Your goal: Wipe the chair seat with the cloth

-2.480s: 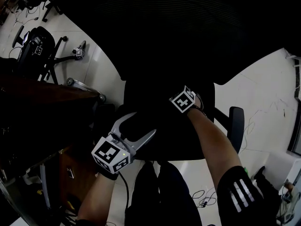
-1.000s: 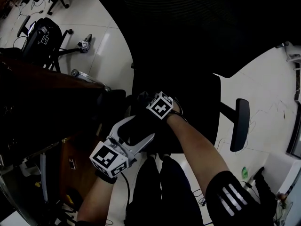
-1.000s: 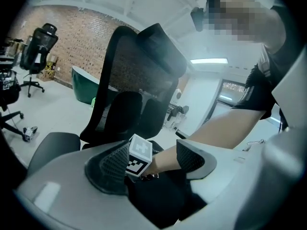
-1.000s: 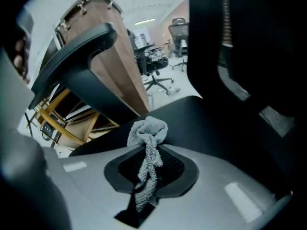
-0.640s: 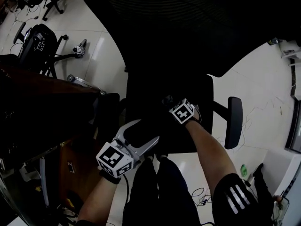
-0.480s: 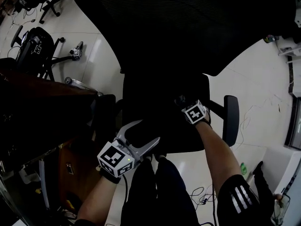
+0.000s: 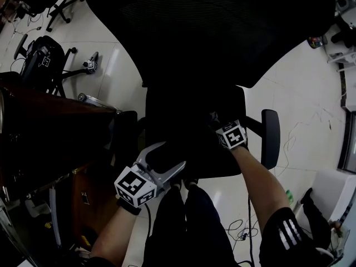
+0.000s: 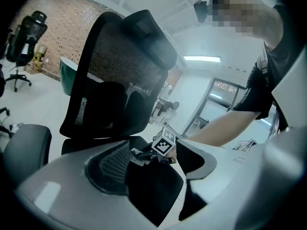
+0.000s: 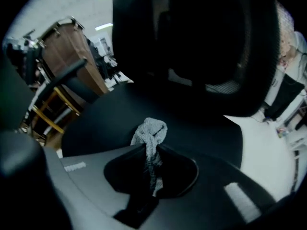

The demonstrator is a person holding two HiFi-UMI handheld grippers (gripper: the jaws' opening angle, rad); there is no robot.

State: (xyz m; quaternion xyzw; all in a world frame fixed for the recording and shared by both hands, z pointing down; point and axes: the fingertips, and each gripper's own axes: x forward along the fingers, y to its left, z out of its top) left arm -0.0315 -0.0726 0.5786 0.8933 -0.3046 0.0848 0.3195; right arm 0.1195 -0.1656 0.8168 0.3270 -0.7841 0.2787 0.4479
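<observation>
The black office chair's seat point(image 7: 183, 121) lies below me, under its tall mesh back point(image 7: 211, 32). My right gripper point(image 7: 216, 119) rests on the seat's right half, shut on a grey cloth point(image 9: 150, 134) bunched between its jaws and pressed to the seat point(image 9: 115, 123). The left gripper view shows that cloth point(image 8: 138, 155) beside the right gripper's marker cube point(image 8: 165, 143). My left gripper point(image 7: 163, 159) hovers open at the seat's front left edge, holding nothing. From its own camera the left gripper point(image 8: 151, 176) looks across the seat toward the chair back point(image 8: 120, 66).
A dark wooden desk point(image 7: 50, 121) stands close on the left. The chair's right armrest point(image 7: 270, 138) sticks out beside my right arm. Other chairs point(image 7: 39, 54) stand at the far left on the white tile floor. Cables point(image 7: 239, 232) lie by the person's legs point(image 7: 183, 221).
My right gripper swept the cloth to the seat's left side, then back to the right, where it sits now. The left gripper has barely moved.
</observation>
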